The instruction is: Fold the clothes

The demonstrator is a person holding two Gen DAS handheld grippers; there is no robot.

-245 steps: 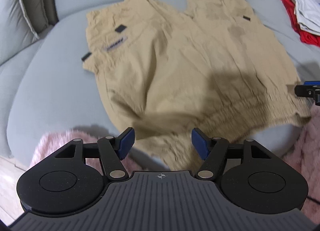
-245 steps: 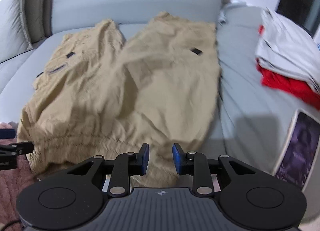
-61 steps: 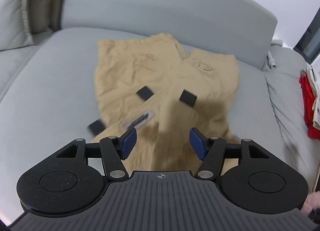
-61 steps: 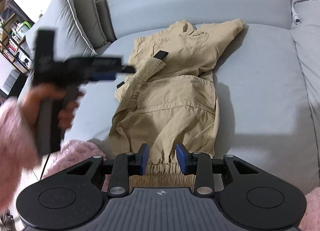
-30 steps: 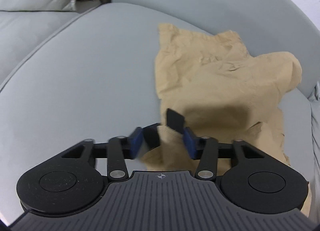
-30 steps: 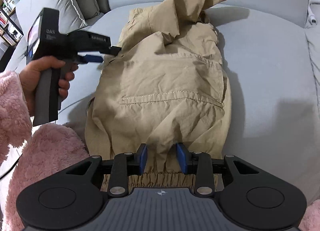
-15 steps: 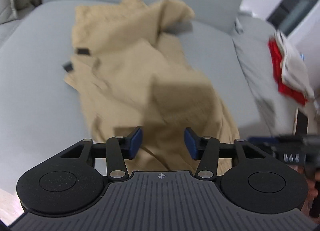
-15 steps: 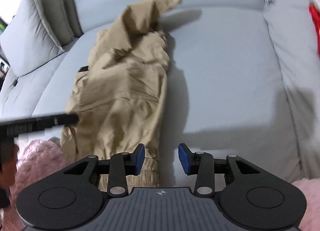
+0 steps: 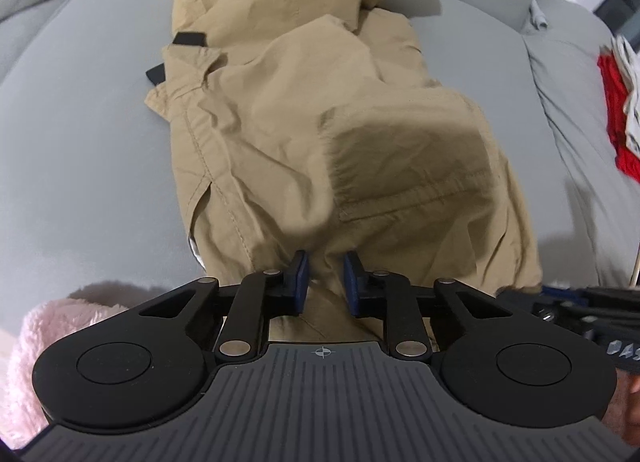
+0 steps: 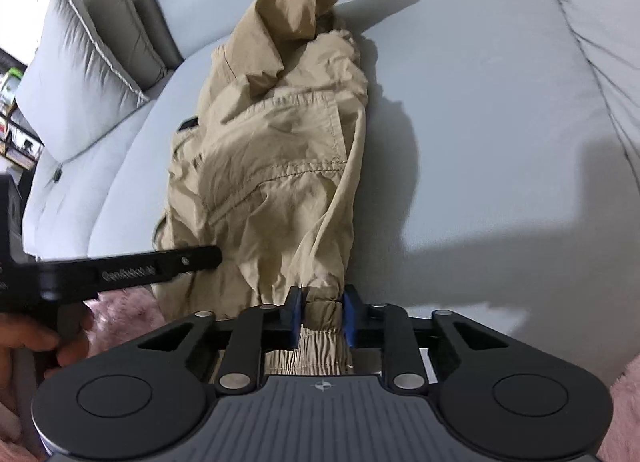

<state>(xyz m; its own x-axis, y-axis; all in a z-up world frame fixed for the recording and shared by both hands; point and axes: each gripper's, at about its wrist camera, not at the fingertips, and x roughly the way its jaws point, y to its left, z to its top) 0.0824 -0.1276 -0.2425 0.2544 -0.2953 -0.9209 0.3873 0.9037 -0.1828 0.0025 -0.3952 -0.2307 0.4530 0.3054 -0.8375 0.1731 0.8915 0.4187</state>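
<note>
Tan trousers (image 9: pixel 304 109) lie folded lengthwise on the grey sofa seat (image 9: pixel 80 149), legs bunched up against the backrest. They also show in the right wrist view (image 10: pixel 276 149). My left gripper (image 9: pixel 325 282) is at the near waist end, its jaws narrowed around a fold of the fabric. My right gripper (image 10: pixel 320 314) is shut on the elastic waistband (image 10: pixel 316 354) at the near right corner. The left gripper's arm (image 10: pixel 120 270) crosses the right wrist view, its tip on the trousers' left side.
A stack of red and white clothes (image 9: pixel 620 109) lies on the right cushion. Grey pillows (image 10: pixel 80 73) stand at the sofa's left end. Pink fleece sleeves (image 9: pixel 24 362) fill the near corners. Bare grey seat (image 10: pixel 500 121) lies right of the trousers.
Both grippers came in to the near waist end of the trousers. The right jaws closed on the waistband and the left jaws narrowed on the fabric.
</note>
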